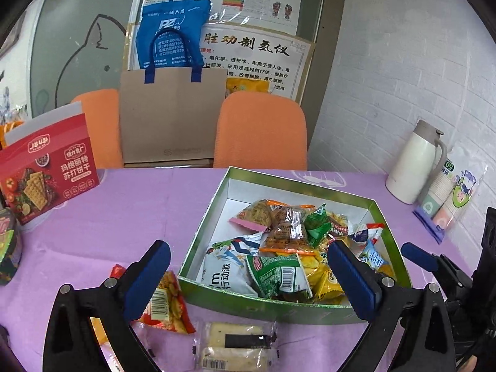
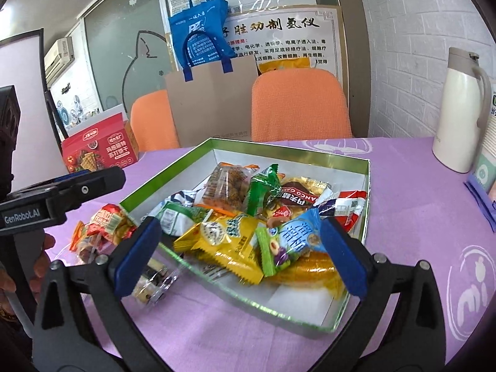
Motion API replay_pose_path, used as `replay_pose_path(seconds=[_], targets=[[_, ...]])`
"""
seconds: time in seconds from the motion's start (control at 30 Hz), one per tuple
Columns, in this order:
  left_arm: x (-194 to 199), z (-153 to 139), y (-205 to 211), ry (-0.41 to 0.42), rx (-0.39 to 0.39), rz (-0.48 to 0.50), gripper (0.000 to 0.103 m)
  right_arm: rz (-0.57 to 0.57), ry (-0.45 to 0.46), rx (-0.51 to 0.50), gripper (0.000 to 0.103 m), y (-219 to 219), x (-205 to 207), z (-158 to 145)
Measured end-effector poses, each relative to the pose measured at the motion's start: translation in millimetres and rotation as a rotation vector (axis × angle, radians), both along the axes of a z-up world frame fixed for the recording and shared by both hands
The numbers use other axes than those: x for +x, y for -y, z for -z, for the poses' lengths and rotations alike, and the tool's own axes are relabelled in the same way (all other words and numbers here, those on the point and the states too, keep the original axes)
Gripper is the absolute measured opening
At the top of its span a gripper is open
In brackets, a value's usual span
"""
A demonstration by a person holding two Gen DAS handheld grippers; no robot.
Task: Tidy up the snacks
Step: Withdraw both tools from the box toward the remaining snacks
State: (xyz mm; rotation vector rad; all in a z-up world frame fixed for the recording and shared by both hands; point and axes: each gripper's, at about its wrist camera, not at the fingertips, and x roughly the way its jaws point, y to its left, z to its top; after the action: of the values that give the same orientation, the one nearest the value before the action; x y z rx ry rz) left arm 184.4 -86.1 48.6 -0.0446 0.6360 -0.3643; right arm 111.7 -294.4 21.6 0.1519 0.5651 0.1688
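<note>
1. Left wrist view is being filled by the left gripper (image 1: 248,279), whose fingers (image 1: 145,282) are being held spread wide, with nothing pinched between them.
2. A green-rimmed box (image 1: 217,296) is being used as the collecting place on the purple surface (image 1: 124,204); mixed snack packets are already being held inside it, among them a green packet (image 1: 276,274) and a white-and-blue packet (image 1: 224,266).
3. Three snacks are being left outside the box, on the surface near its near-left corner: a red-and-yellow snack packet (image 1: 169,302) just beside the left finger, a clear-wrapped pale cake (image 1: 235,345) lying below and between the spread fingers, and a small red packet (image 1: 117,271) partly hidden behind the left finger.
4. The pale cake is being shown with its long axis running roughly across the view, so a pinch across its short side is judged to need little turning of the wrist.
5. Right wrist view is being taken up by the right gripper (image 2: 241,251), likewise spread and empty, hovering over the near edge of the box, with a blue packet (image 2: 297,238) and a yellow packet (image 2: 229,241) lying under the gap.
6. The loose snacks are being seen there to the left of the box, beside the left gripper (image 2: 102,179), so the left hand is judged the nearer one for the coming pick.
</note>
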Motion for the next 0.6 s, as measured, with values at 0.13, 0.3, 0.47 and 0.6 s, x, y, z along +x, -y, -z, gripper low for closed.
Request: replay_pose_path(seconds=[0.13,0.3,0.47,0.6], targets=[[-25,-8,-9,0.034,-0.01,-0.01,0.103,-0.02,0.014,0.014,0.102,-8,-16,-3],[-58,-9,-21,0.051,0.023,-0.043,0.103,-0.093,-0.019,0.021,0.102,-30,-31,4],[-85,4,-54,0.027,0.021,-0.107,0.103,-0.2,-0.095,-0.002,0.102,-61,-32,26],[-101,24,-86,-0.021,0.016,-0.158,0.103,-0.277,-0.164,-0.024,0.101,-86,-24,44]])
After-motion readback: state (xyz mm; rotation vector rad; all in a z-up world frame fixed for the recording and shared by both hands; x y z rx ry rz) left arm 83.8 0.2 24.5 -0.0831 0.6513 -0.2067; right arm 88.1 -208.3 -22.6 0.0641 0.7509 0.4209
